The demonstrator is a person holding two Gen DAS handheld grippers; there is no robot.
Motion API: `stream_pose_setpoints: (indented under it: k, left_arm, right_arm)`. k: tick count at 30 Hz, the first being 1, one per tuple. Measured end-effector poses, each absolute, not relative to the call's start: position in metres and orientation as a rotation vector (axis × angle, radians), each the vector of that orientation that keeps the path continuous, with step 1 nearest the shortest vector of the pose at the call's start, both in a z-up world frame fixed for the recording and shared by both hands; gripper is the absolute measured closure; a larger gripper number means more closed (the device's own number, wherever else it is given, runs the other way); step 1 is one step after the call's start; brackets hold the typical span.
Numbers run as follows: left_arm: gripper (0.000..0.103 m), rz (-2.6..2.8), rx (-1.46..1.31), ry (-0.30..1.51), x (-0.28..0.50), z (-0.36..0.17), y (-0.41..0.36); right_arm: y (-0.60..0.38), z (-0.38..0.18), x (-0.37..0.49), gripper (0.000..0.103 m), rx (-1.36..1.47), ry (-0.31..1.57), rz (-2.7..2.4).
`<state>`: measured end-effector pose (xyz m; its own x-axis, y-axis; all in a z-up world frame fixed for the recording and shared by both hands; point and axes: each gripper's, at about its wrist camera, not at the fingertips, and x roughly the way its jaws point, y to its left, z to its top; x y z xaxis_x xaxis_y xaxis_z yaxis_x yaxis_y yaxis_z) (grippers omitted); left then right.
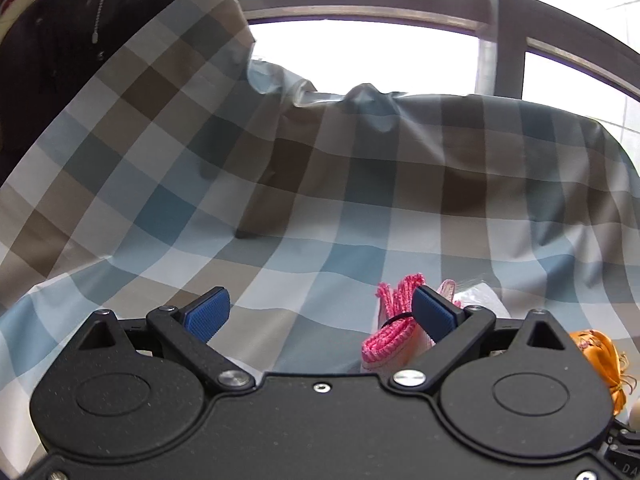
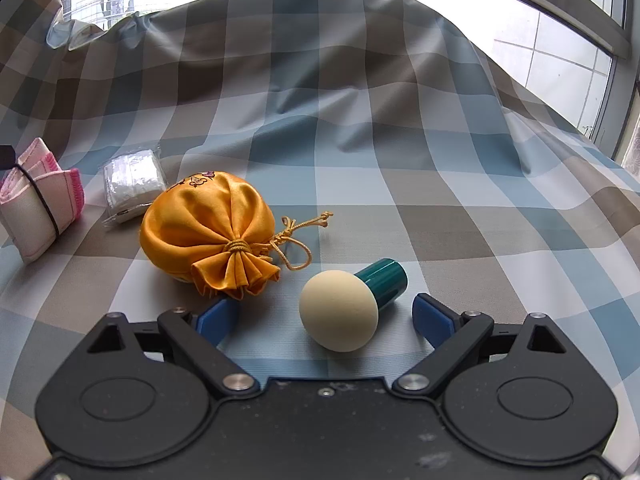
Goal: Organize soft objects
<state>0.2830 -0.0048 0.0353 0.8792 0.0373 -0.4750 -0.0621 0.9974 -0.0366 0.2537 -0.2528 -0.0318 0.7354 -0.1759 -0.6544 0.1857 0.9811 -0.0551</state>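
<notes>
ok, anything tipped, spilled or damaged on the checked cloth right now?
Nothing spilled or damaged. The mushroom-shaped sponge lies on its side, teal handle pointing away, between the open right gripper pads. The orange pouch's cord trails loose. The checked cloth is rumpled.

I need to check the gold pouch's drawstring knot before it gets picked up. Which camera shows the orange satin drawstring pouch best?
The right wrist view: the orange satin drawstring pouch lies whole on the checked cloth, gathered neck and cord facing the camera. The left wrist view shows only a sliver of it at the right edge, behind the gripper body.
</notes>
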Motion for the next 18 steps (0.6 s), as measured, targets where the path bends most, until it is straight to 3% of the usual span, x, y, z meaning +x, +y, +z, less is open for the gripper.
stream_pose_setpoints:
  k: [8,18]
  left_arm:
    - [0.008,-0.185,0.137,0.409,0.262,0.036,-0.052]
    - [0.007,-0.272,0.132,0.602,0.286,0.012,-0.062]
  right_arm:
    - [-0.253,-0.032,0.254,0.009,0.017,0.718,-0.201]
    - [-0.253,-0.032,0.254,0.009,0.018,0.718,-0.201]
